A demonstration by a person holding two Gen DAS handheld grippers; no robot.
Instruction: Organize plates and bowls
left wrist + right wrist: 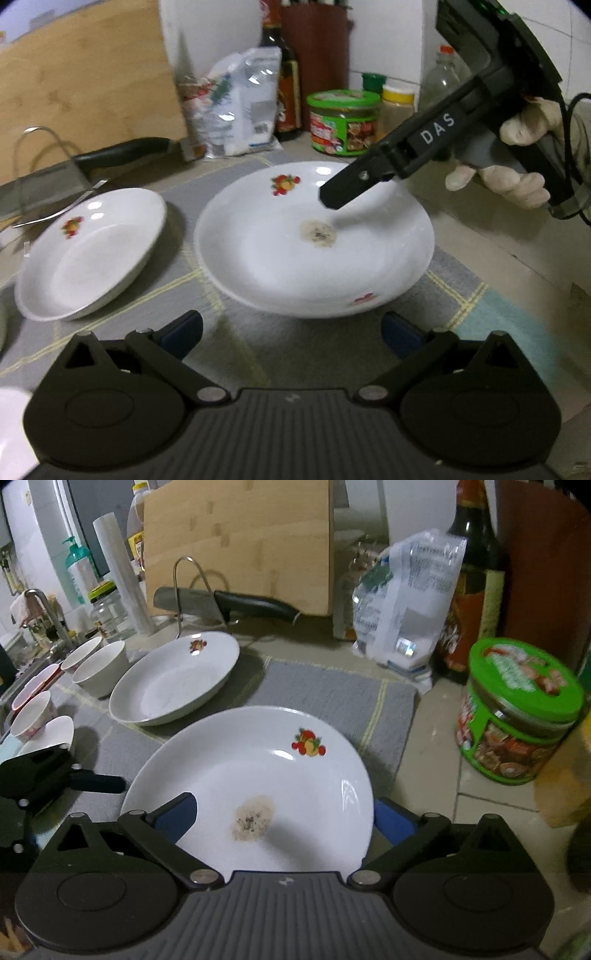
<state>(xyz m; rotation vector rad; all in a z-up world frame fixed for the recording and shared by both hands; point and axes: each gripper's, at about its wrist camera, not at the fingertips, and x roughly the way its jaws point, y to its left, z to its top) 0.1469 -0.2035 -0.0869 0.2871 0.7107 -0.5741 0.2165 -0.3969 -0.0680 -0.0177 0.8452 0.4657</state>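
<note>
Right gripper (282,818): jaws spread wide, straddling the near rim of the stained plate (258,775); pads not visibly pressing it. Left gripper (291,332): jaws wide apart, nothing between them, just short of that plate. Plate sits on the grey mat (332,690), brownish residue at centre. Second plate (173,679) beside it looks clean. Bowls (99,666) cluster further left; contents not visible.

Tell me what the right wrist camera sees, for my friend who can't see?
An open right gripper straddles a white fruit-printed plate with a brown stain. A second white plate sits on the grey mat behind.
</note>
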